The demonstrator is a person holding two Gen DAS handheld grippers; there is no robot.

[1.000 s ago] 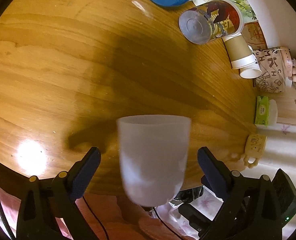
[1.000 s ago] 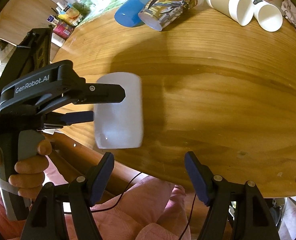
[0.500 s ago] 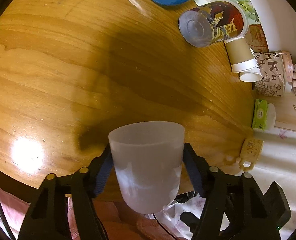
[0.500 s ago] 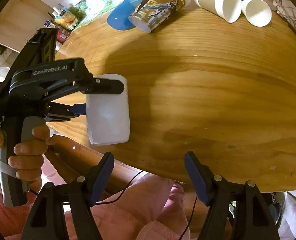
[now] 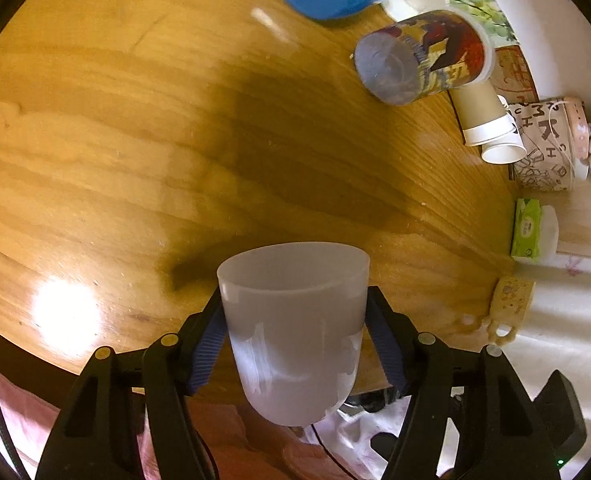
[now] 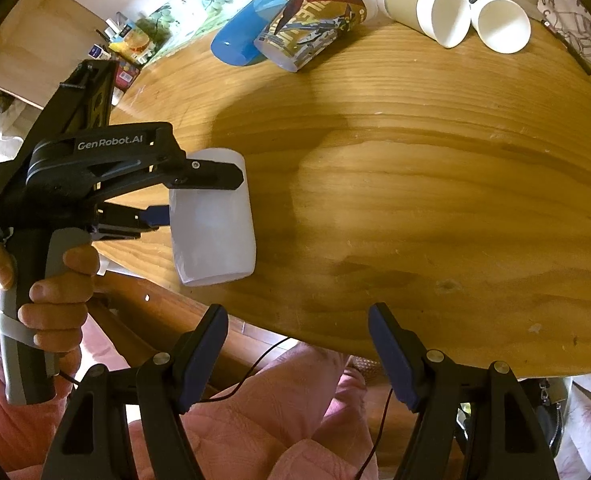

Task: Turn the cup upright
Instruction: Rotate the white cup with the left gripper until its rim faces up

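"GenRobot.AI" stands in pale letters on the black upper arm of the left gripper (image 6: 199, 196), read in the right wrist view. The patterned container (image 5: 543, 144) beyond the table's far edge carries scattered capital letters, among them "H", "M" and "C". Lettering on the printed cup (image 6: 311, 32) is too distorted to read

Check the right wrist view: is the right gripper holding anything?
No, the right gripper is open with nothing between its fingers; the white cup sits in the left gripper.

Wrist views, tabletop (image 5: 135, 128) shared (close)
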